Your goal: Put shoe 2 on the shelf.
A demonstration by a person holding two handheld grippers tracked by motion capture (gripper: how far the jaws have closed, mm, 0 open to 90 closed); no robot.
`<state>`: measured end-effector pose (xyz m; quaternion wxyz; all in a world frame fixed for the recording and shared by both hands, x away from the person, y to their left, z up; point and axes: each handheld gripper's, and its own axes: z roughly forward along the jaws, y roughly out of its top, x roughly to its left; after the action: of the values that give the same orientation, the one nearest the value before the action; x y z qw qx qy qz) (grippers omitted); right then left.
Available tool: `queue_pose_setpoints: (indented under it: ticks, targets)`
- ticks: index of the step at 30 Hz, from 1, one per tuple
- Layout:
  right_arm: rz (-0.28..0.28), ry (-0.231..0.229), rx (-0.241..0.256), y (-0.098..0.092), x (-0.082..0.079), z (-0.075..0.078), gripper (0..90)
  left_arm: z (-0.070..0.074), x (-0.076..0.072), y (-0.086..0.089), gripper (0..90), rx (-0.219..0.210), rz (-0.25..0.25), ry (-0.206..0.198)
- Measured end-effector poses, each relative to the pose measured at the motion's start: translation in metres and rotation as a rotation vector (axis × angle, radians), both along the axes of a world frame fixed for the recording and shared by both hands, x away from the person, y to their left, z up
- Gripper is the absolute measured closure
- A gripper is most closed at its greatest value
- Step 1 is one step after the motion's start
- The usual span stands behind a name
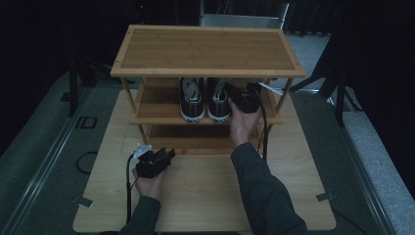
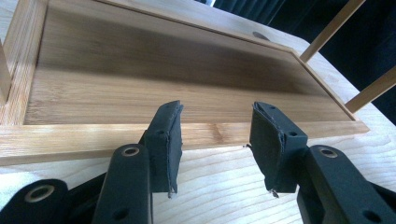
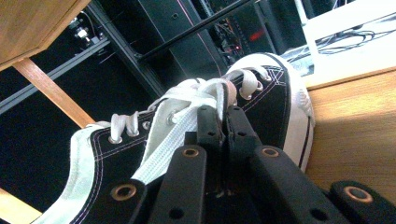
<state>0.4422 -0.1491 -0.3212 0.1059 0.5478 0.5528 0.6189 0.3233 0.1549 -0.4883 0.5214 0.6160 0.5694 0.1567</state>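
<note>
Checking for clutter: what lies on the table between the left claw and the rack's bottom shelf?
Nothing: bare table runs from the left claw to the bottom shelf, as the left gripper view shows.

The rack [image 1: 205, 49] is warm wood with a smooth, faintly shiny striped grain; the table [image 1: 205, 191] is paler wood, matt. The shoes [image 1: 205, 100] are black cloth with white woven laces [image 3: 187, 116] and smooth rubber edging. The left tool [image 2: 217, 140] has matt black, rough-edged pads [image 2: 170, 140].
</note>
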Motion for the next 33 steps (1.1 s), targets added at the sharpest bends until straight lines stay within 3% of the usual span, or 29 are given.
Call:
queue_pose_setpoints:
  ticks: [10,12,13,18,19,22,23,26,27,33]
  targets:
    - [0.001,-0.001,-0.005,-0.0001,-0.0023,0.0008,87.3,-0.0001,0.0000,0.0000,54.0,-0.002,0.000,0.000]
    - [-0.024,-0.069,-0.055,-0.0024,0.0020,-0.0028,87.3,-0.0001,-0.0001,-0.0001,54.0,-0.001,0.000,0.001]
    - [-0.031,-0.081,-0.063,-0.0026,0.0026,-0.0033,87.2,-0.0001,-0.0001,-0.0002,54.0,-0.001,-0.001,0.001]
    - [-0.037,-0.072,-0.061,0.0006,-0.0007,-0.0022,87.0,-0.0003,-0.0001,-0.0007,54.0,0.001,-0.003,0.002]
    - [-0.027,-0.047,-0.045,0.0023,-0.0034,-0.0008,86.9,-0.0003,0.0000,-0.0006,54.0,0.000,-0.004,0.003]
    - [-0.024,-0.046,-0.028,0.0013,-0.0034,-0.0019,86.8,-0.0006,0.0002,-0.0008,54.0,0.000,-0.002,0.004]
    - [-0.029,-0.063,-0.038,0.0007,-0.0024,-0.0026,86.8,-0.0007,0.0003,-0.0009,54.0,0.001,-0.002,0.004]
    - [-0.025,-0.048,-0.025,0.0028,-0.0050,-0.0018,86.5,-0.0011,0.0008,-0.0010,54.0,-0.003,-0.003,0.007]
    - [-0.034,-0.070,-0.035,0.0025,-0.0041,-0.0031,86.3,-0.0012,0.0008,-0.0011,54.0,-0.002,-0.003,0.007]
    - [-0.042,-0.080,-0.035,0.0037,-0.0051,-0.0041,86.1,-0.0014,0.0010,-0.0014,54.0,-0.002,-0.005,0.007]
